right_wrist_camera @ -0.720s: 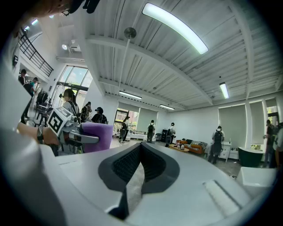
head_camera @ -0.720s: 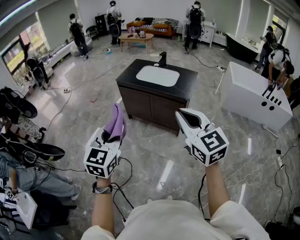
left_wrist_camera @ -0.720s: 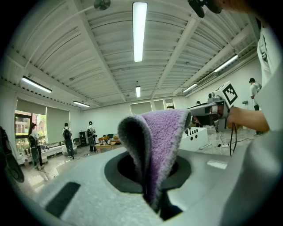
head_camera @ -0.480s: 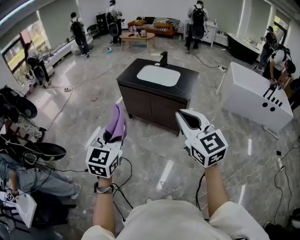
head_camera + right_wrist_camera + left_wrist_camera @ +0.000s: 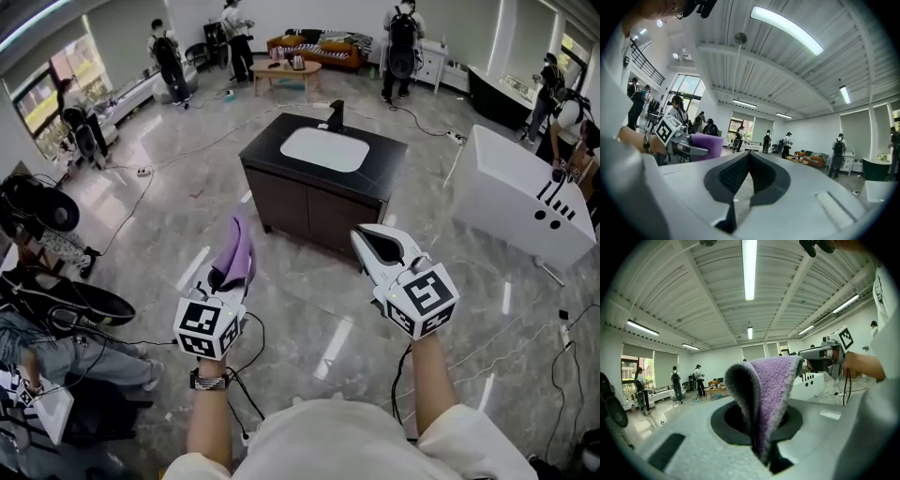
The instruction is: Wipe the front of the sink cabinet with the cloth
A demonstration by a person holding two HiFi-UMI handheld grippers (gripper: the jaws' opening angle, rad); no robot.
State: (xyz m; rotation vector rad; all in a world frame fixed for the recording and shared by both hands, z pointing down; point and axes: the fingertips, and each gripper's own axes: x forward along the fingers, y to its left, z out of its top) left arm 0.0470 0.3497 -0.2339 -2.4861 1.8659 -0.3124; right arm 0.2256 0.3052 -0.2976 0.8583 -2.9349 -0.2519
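Observation:
The dark sink cabinet (image 5: 314, 211) stands ahead on the marble floor, with a white basin (image 5: 325, 148) and a black faucet (image 5: 336, 114) on top. Its front doors face me, some way beyond both grippers. My left gripper (image 5: 228, 278) is shut on a purple cloth (image 5: 235, 251) that sticks up and folds over the jaws (image 5: 764, 399). My right gripper (image 5: 364, 236) is shut and holds nothing; its jaw tips meet (image 5: 749, 153). Both grippers hang in the air short of the cabinet. The cloth (image 5: 706, 140) also shows in the right gripper view.
A white bathtub (image 5: 523, 199) stands to the right of the cabinet. Cables (image 5: 169, 155) run across the floor. Several people stand at the back near a coffee table (image 5: 289, 67) and a sofa (image 5: 317, 45). Black gear (image 5: 52, 300) lies at the left.
The view has shifted: the cabinet sits a little lower and nearer in the head view. Both grippers dropped slightly, the left still shut on the cloth.

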